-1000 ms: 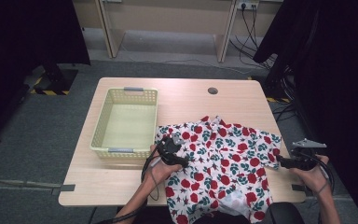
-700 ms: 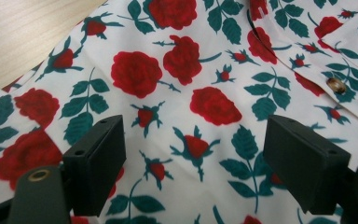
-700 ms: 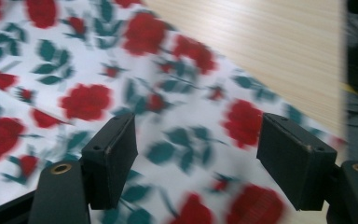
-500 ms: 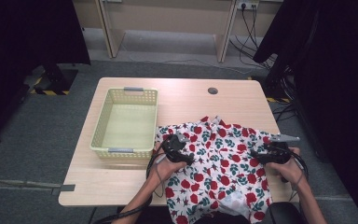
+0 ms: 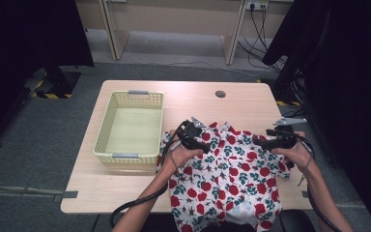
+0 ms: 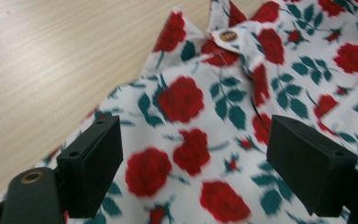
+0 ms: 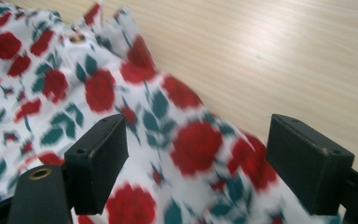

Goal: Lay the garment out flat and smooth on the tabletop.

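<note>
1. Shirt (image 5: pixel 232 174): white cloth printed with red roses and green leaves, spread over the 5 o'clock part of the surface (image 5: pixel 251 104), its lower edge hanging off toward the person. Collar and a brown button (image 6: pixel 228 35) lie toward 12 o'clock of the cloth.
2. Handling, judged: light, soft, limp; it will fold and sag when lifted, not slip or break. Best taken by a pinch at an edge, the collar or a shoulder seam, one hold each side.
3. Left tongs (image 5: pixel 196 126): over the shirt's 10 o'clock corner, jaws wide apart with cloth below them (image 6: pixel 193 154), gripping nothing.
4. Right tongs (image 5: pixel 262 140): over the shirt's 2 o'clock edge, jaws just widened, cloth under the gap (image 7: pixel 196 154), nothing pinched.
5. Basket (image 5: pixel 104 133): pale yellow plastic, nothing in it, at 9 o'clock of the shirt, its near corner just beside the cloth.
6. Round hole (image 5: pixel 220 94): in the surface at 12 o'clock, well apart from the shirt.
</note>
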A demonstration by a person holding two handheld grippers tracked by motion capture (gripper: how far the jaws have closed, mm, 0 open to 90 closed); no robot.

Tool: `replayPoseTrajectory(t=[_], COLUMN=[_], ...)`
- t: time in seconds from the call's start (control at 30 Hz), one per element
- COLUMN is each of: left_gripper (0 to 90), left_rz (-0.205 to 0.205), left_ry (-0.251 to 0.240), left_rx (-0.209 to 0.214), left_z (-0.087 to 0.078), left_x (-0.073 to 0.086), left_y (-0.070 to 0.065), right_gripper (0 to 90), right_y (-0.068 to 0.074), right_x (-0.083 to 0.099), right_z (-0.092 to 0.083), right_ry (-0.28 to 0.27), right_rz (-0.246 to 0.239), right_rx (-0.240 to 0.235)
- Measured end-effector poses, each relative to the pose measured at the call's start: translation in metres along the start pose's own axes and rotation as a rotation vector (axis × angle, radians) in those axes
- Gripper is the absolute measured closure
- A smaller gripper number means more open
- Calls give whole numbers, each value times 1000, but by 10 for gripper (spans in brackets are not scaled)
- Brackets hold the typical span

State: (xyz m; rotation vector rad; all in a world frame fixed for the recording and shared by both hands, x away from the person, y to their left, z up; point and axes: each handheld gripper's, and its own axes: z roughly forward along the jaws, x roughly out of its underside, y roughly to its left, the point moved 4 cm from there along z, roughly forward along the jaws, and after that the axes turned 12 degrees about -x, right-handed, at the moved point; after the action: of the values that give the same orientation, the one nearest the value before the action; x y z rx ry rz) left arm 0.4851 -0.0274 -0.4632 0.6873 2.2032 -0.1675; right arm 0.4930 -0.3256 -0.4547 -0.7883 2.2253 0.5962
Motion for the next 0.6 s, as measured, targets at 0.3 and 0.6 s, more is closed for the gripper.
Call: replayPoseTrajectory(t=[0.3, 0.6], left_gripper=[110, 194], left_rz=[-25, 19], left_ry=[45, 68], left_rx=[20, 73], left_z=[41, 63], left_x=[-12, -4], left_y=[18, 28], right_gripper=[166, 372], right_y=[4, -4], right_x=[-25, -18], right_z=[40, 67], right_ry=[75, 199], right_rz=[15, 4], right_rx=[-74, -136])
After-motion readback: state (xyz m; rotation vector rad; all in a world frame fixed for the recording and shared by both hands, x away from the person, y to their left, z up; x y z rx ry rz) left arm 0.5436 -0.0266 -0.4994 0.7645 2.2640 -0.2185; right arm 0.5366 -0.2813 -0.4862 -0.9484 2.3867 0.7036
